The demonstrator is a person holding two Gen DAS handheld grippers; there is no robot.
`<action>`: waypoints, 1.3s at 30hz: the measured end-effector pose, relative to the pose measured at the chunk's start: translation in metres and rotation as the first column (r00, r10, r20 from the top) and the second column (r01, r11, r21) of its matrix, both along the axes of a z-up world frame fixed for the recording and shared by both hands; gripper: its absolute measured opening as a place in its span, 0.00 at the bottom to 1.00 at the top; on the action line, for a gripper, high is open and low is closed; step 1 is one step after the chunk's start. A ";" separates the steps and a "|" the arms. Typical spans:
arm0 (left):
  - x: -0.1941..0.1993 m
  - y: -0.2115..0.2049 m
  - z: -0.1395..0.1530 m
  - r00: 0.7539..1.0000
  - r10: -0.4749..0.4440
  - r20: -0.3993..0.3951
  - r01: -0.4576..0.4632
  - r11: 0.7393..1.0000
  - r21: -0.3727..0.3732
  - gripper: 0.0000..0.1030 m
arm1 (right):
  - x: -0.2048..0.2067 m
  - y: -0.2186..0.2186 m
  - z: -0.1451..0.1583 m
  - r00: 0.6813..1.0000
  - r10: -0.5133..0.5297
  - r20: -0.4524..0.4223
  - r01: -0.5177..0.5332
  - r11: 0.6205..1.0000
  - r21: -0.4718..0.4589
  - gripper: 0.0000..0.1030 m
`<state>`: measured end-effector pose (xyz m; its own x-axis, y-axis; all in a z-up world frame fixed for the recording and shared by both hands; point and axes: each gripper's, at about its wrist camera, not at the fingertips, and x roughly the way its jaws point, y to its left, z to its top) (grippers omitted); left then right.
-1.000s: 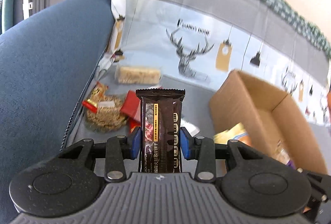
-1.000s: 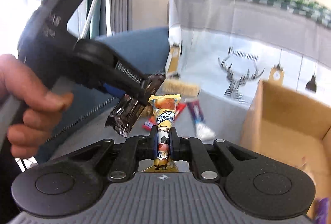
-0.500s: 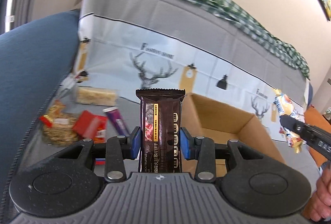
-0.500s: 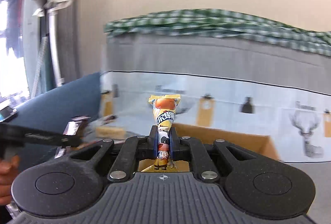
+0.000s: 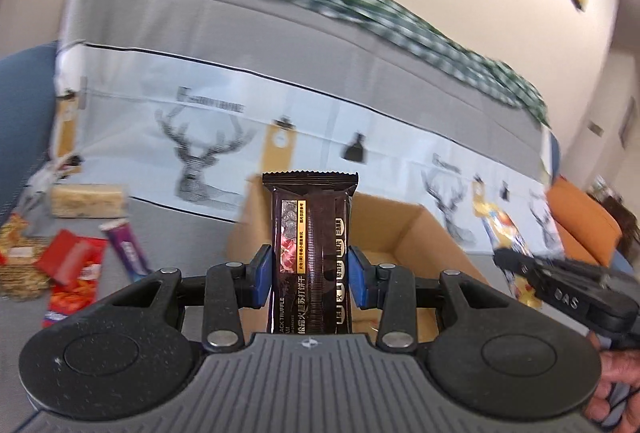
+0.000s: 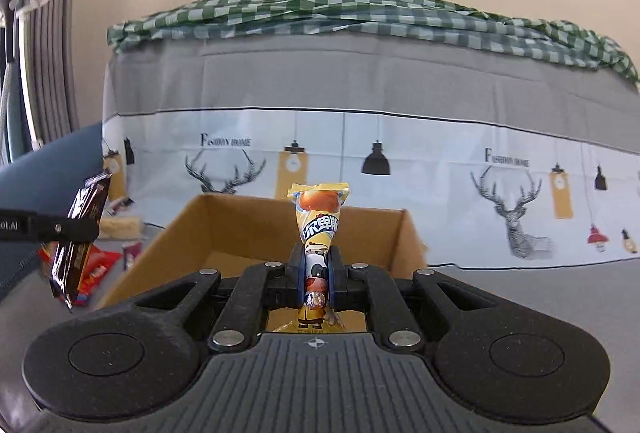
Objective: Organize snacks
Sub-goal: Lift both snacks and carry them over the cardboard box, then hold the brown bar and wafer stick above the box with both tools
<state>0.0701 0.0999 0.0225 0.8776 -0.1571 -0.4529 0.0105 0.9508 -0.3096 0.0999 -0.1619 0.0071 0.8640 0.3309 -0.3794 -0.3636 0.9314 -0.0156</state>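
Observation:
My left gripper (image 5: 311, 273) is shut on a dark brown biscuit pack (image 5: 310, 233) and holds it upright in front of the open cardboard box (image 5: 404, 229). My right gripper (image 6: 317, 269) is shut on a yellow snack pack (image 6: 319, 221), held upright over the near side of the same box (image 6: 248, 229). In the left wrist view the right gripper (image 5: 560, 285) shows at the right with the yellow pack (image 5: 500, 229). In the right wrist view the dark pack (image 6: 80, 233) hangs at the left.
Loose snacks lie on the grey sofa seat left of the box: a pale bar (image 5: 86, 199), a purple stick (image 5: 128, 245), red packs (image 5: 72, 269) and a noodle-like pack (image 5: 16, 253). A deer-print cover (image 6: 360, 169) drapes the backrest.
Both grippers have swung right, away from the loose snacks and toward the box, each keeping its pack. The box now sits straight ahead in both views.

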 end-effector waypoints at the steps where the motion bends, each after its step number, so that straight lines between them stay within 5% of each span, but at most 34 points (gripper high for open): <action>1: 0.002 -0.007 -0.001 1.000 -0.019 0.000 0.019 1.000 0.015 0.41 | -0.001 -0.003 -0.001 1.000 -0.004 0.011 0.004 1.000 -0.009 0.10; 11: 0.012 -0.044 -0.011 0.994 -0.105 0.006 0.104 0.992 0.074 0.41 | 0.000 -0.030 -0.009 0.998 -0.056 0.022 0.057 0.997 -0.053 0.10; 39: 0.017 -0.062 -0.018 0.990 -0.142 0.003 0.141 0.985 0.097 0.41 | 0.003 -0.022 -0.012 0.999 -0.030 0.033 0.033 0.995 -0.091 0.10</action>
